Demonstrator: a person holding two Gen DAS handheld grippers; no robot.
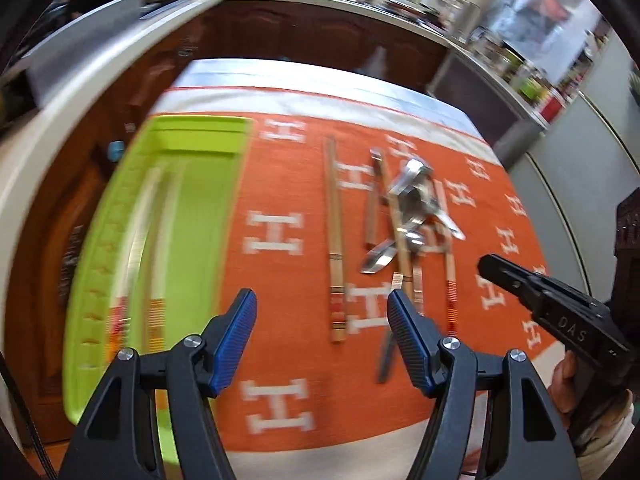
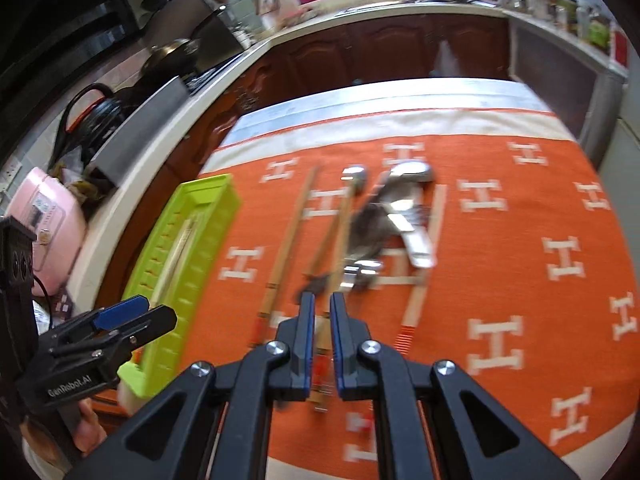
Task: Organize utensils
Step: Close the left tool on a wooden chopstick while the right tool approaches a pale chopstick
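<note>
Currently | left hand-held gripper (image 1: 322, 320) hovering wide, empty | right hand-held gripper (image 2: 322, 320) nearly closed, empty | risk: snagging the tangled utensil pile (image 2: 384, 220) at twelve o'clock, scattering chopsticks off the bench.

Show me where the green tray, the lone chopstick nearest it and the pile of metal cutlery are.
green tray (image 1: 236, 128): left wrist view, far rim corner.
lone chopstick (image 1: 334, 220): left wrist view, middle of its shaft.
pile of metal cutlery (image 2: 400, 208): right wrist view, shiny handle mid-pile.

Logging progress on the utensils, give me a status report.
Left gripper open, empty. Right gripper shut, empty. Two chopsticks in green tray; pile waits on cloth.
</note>
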